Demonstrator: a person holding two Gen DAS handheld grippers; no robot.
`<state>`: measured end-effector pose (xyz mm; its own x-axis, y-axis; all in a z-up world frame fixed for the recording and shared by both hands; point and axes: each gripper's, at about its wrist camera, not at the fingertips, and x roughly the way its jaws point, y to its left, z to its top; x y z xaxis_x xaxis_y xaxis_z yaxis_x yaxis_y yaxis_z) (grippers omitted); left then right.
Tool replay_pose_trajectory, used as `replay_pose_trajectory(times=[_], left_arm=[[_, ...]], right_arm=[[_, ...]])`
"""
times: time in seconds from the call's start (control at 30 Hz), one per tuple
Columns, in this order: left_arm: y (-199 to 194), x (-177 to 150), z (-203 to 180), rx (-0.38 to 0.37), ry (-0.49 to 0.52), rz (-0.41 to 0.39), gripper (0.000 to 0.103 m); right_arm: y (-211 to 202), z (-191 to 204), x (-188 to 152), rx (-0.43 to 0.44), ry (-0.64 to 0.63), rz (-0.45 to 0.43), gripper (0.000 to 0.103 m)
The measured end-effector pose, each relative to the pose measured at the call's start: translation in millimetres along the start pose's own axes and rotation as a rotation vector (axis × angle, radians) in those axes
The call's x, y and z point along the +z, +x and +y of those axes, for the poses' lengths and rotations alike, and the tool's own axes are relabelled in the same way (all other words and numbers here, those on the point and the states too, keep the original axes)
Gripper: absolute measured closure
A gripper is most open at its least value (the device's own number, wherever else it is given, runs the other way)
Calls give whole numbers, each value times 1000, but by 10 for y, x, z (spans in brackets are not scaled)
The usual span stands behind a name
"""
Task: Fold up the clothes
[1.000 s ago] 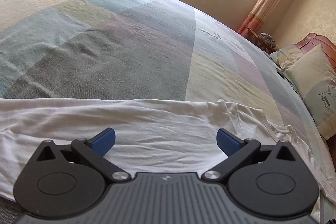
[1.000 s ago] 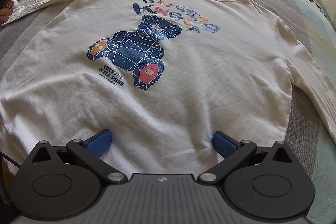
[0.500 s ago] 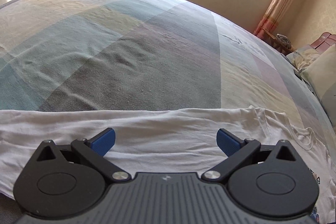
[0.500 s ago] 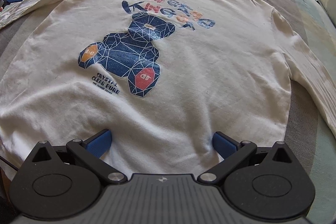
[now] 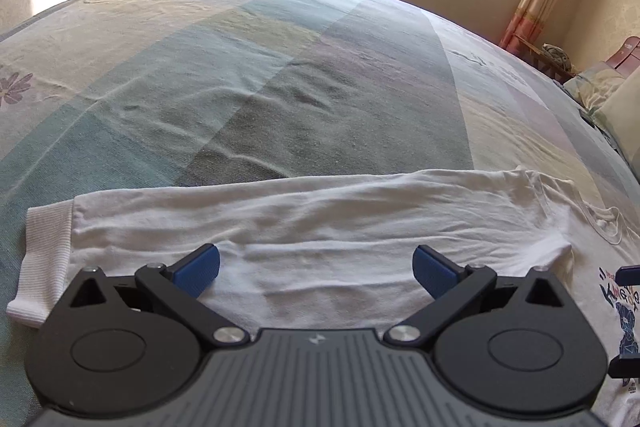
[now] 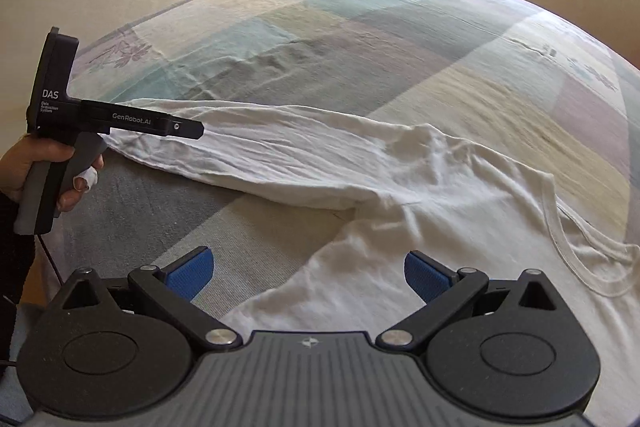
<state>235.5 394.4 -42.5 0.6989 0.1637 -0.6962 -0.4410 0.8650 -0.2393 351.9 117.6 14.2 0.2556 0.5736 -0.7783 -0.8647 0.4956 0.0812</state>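
Since a second ago my right gripper (image 6: 306, 273) has swung off the printed chest toward the shirt's sleeve (image 6: 280, 155), and my left gripper (image 5: 316, 269) now has the ribbed cuff (image 5: 44, 263) at lower left of its frame. Both sets of jaws are spread wide, gripping nothing. The white shirt (image 5: 320, 219) lies flat on the patchwork bedspread (image 5: 280, 67).

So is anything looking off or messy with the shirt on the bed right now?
Nothing is damaged or spilled. The white shirt lies flat, though its stretched-out sleeve is wrinkled and fabric bunches at the armpit.
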Motion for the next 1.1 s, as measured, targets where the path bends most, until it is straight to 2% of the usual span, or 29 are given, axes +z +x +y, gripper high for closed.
replay_pose_trajectory(times=[0.07, 0.13, 0.23, 0.37, 0.47, 0.57, 0.67, 0.77, 0.9, 1.1], left_arm=[[-59, -1, 66, -21, -19, -16, 1], [-86, 2, 119, -35, -43, -22, 1], [-92, -2, 174, -45, -62, -22, 1], [-117, -11, 222, -30, -69, -27, 1], [-107, -11, 284, -44, -88, -26, 1], [-66, 8, 290, -24, -95, -16, 1], [-53, 21, 248, -35, -86, -18, 1], [-35, 6, 193, -54, -64, -11, 1], [-4, -23, 200, -47, -56, 5, 1], [-7, -14, 273, -48, -87, -3, 1]], right_arm=[[216, 122, 100, 15, -71, -6, 0], [366, 194, 182, -13, -110, -21, 0], [525, 191, 263, -48, -113, -41, 0], [712, 133, 308, -65, -82, -15, 0], [618, 182, 259, -59, -72, -31, 0], [622, 225, 183, -52, -79, -15, 0], [820, 232, 203, -101, -166, -7, 0], [968, 200, 263, -111, -214, -12, 0], [1000, 119, 297, -76, -189, -3, 0], [830, 84, 238, -110, -156, 5, 0]])
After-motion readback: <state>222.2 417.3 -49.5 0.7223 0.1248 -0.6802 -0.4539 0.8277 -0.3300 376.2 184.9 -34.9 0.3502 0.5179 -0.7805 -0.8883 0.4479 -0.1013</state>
